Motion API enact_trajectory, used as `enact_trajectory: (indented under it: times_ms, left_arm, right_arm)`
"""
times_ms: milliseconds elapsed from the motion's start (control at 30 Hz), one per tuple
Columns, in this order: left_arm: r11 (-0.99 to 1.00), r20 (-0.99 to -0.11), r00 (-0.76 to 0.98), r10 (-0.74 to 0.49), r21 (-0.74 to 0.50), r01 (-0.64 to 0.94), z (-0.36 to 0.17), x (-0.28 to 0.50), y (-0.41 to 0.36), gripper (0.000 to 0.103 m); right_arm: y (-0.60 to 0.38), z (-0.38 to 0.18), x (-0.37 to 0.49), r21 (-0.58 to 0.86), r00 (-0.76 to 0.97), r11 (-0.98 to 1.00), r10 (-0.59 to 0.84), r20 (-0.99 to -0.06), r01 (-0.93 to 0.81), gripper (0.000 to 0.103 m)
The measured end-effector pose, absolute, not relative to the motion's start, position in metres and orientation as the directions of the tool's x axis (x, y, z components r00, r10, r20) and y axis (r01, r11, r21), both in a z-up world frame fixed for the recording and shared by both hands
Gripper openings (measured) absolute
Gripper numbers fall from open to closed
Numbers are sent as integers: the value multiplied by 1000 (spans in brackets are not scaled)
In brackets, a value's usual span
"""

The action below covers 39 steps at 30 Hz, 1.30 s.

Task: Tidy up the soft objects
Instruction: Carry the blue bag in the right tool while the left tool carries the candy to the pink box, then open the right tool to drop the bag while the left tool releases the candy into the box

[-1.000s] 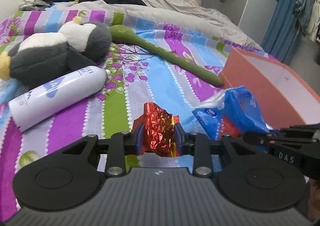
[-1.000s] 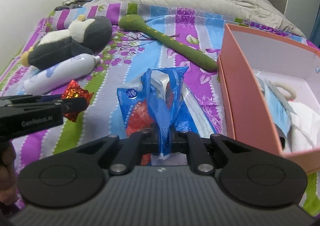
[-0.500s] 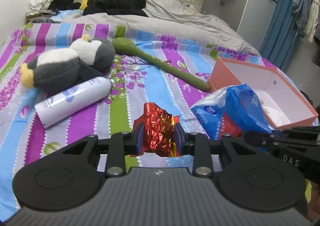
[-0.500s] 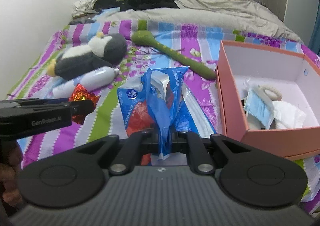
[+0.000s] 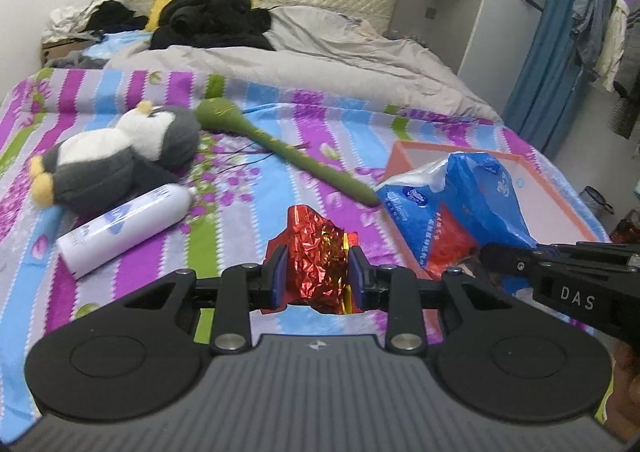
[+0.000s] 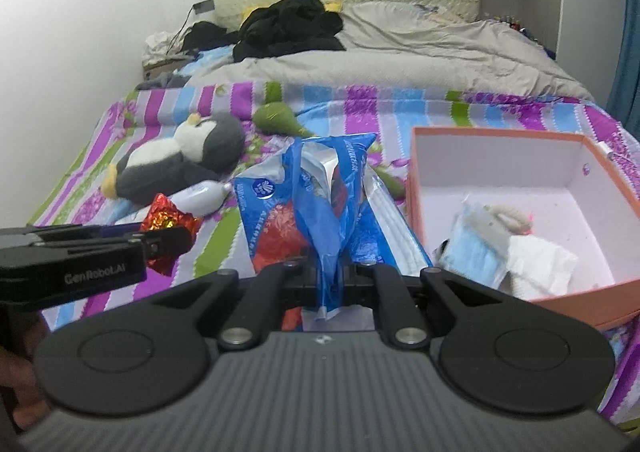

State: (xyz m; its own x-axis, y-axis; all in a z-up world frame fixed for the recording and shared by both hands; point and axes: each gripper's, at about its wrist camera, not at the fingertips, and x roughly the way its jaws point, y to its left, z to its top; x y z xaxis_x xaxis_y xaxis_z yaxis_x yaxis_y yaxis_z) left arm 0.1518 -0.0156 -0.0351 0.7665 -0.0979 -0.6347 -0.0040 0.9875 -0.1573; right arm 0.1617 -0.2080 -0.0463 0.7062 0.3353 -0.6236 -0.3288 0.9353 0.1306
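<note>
My left gripper (image 5: 317, 279) is shut on a crumpled red foil wrapper (image 5: 316, 252), held above the striped bedspread; the same red foil wrapper (image 6: 168, 216) shows at the left of the right wrist view. My right gripper (image 6: 329, 280) is shut on a blue plastic bag (image 6: 316, 195) that hangs in the air with red and white packs inside. That blue plastic bag (image 5: 460, 203) appears right of the wrapper in the left wrist view. A pink open box (image 6: 416, 187) lies on the bed to the right, holding a blue face mask (image 6: 476, 252) and white tissue (image 6: 540, 264).
A grey and white penguin plush (image 5: 116, 155), a white spray bottle (image 5: 124, 228) and a long green plush stick (image 5: 288, 151) lie on the bedspread (image 5: 224, 236). A grey duvet (image 5: 320, 67) and black clothes (image 5: 212, 23) sit near the headboard. Wardrobe and blue curtain (image 5: 560, 31) stand right.
Both grippers have risen with their loads, so the bed and the box look farther below. The grips on the foil wrapper and the blue bag are unchanged.
</note>
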Motion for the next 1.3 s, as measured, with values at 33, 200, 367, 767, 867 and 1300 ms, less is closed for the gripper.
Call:
enact_trajectory:
  times_ms: [33, 200, 367, 767, 867, 1300]
  left_arm:
    - [987, -631, 768, -109, -163, 7, -32, 156, -22, 36]
    - [980, -624, 762, -173, -183, 72, -19, 179, -60, 36]
    - [972, -624, 746, -232, -182, 150, -14, 197, -108, 36]
    - [940, -648, 684, -335, -187, 284, -22, 263, -183, 37]
    - [938, -664, 668, -336, -173, 299, -24, 285, -198, 37]
    - [927, -750, 566, -342, -172, 333, -64, 374, -238, 37]
  right_arm:
    - [-214, -43, 164, 130, 712, 938, 330, -620, -322, 11]
    - [-248, -34, 172, 129, 736, 955, 289, -613, -268, 11]
    - [-287, -29, 176, 124, 756, 973, 228, -614, -193, 11]
    - [-361, -42, 204, 135, 747, 990, 119, -654, -40, 11]
    - [-369, -49, 218, 144, 738, 989, 115, -665, -24, 11]
    - [-405, -84, 285, 149, 678, 989, 94, -729, 23, 13]
